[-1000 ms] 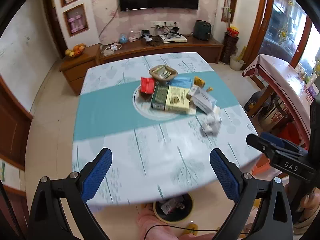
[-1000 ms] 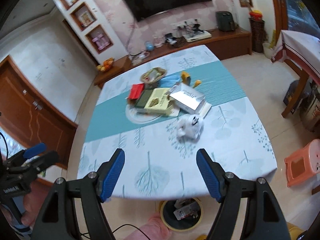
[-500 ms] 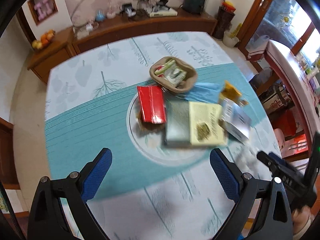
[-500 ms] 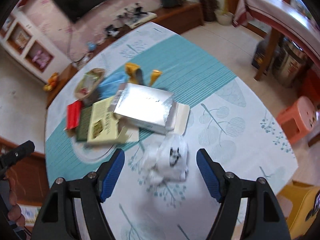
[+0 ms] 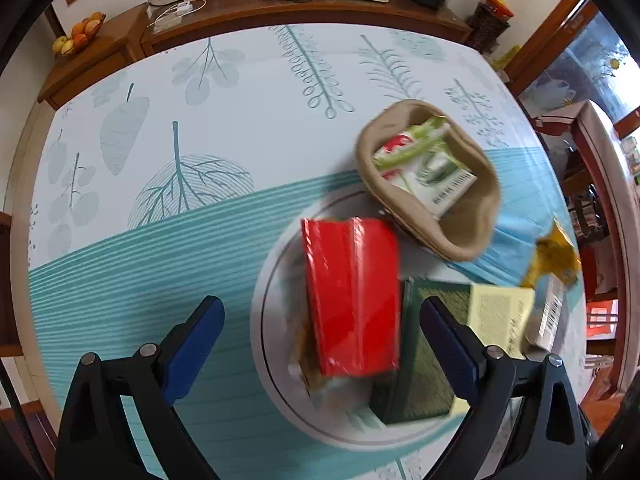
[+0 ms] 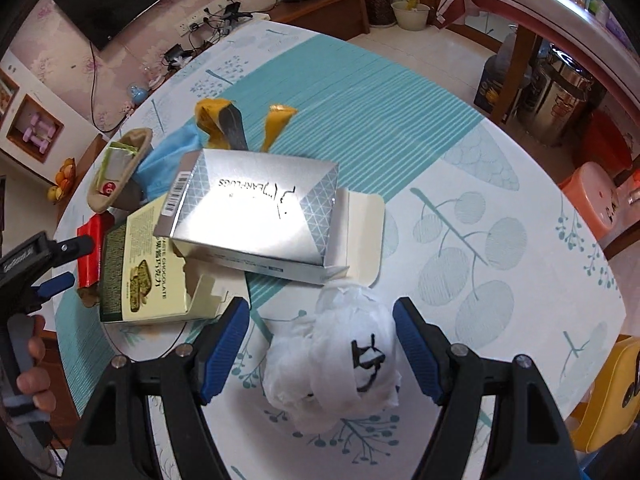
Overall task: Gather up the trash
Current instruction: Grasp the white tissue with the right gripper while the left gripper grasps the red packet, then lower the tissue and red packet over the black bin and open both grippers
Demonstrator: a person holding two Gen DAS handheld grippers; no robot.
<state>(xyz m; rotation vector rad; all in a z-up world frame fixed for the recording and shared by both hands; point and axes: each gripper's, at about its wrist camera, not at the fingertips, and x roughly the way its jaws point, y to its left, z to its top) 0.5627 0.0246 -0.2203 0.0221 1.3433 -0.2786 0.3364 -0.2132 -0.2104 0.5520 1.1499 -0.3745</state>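
Trash lies piled on a table with a teal-and-white cloth (image 5: 160,264). My left gripper (image 5: 320,340) hangs open over a red packet (image 5: 352,296), whose near end lies between the blue fingers without touching them. Beside it are a green and yellow chocolate box (image 5: 424,356) and a brown paper tray (image 5: 468,232) of wrappers. My right gripper (image 6: 320,344) is open around a crumpled white wad (image 6: 336,364), pads apart from it. Beyond are a silver box (image 6: 256,208), the chocolate box (image 6: 144,272), yellow wrappers (image 6: 218,124) and a blue mask (image 6: 172,156).
A white round mat (image 5: 272,320) lies under the pile. The left gripper (image 6: 36,260) and the hand (image 6: 28,360) holding it show at the right view's left edge. An orange stool (image 6: 592,196) and a yellow seat (image 6: 612,392) stand off the table's right side. A wooden sideboard (image 5: 280,4) runs behind.
Both grippers have come down and forward from the table's near edge. The left now hangs over the red packet, the right straddles the white wad. Both kept the same opening.
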